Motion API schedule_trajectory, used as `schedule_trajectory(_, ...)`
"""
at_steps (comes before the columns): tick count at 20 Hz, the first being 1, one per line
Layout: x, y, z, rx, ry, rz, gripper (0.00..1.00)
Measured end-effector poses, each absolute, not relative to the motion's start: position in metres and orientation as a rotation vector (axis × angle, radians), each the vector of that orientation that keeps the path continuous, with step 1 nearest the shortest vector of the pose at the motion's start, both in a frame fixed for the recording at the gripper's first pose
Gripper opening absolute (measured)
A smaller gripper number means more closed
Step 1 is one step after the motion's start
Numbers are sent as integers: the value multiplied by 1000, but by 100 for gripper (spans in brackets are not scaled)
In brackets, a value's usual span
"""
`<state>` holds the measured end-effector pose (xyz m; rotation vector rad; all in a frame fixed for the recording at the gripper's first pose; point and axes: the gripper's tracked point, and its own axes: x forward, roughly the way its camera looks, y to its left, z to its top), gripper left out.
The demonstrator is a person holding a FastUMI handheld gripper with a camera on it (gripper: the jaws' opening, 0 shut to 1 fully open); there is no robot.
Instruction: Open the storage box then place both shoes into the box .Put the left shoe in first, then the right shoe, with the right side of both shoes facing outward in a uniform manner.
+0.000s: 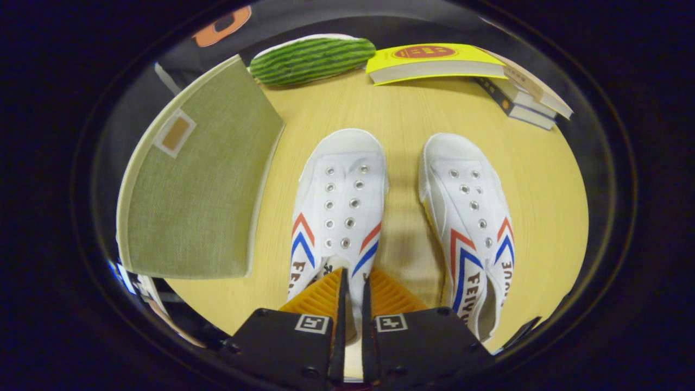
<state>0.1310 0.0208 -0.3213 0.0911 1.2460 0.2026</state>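
The gripper (353,282) sat low over the near end of the left-hand canvas shoe (339,209), its fingers drawn almost together with a thin strip of the shoe's white heel fabric between them — pinching that shoe, as far as the view showed. The shoe pointed away from the fingers, toe toward the far edge of the wooden table (402,117), with metal eyelets and red and blue chevrons on both sides.

The second canvas shoe (469,222) lay just beside it to the right, apart from it, toe also aimed at the far edge and its body tilted slightly outward. A strip of bare tabletop ran between the two.

The storage box (201,184) — olive-green fabric with a pale trim and a small label patch — stood along the table's left edge, lid closed. Near the far edge lay a green striped watermelon-pattern cushion (312,58), and to its right a yellow book (434,62), with a stack of books (524,98) at the far right corner.
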Motion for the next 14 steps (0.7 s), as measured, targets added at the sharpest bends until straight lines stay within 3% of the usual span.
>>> schedule_trajectory(1,131,23,-318,146,1250,215,6)
schedule_trajectory(4,132,32,-293,302,1239,258,6)
schedule_trajectory(14,152,64,-157,312,1013,316,6)
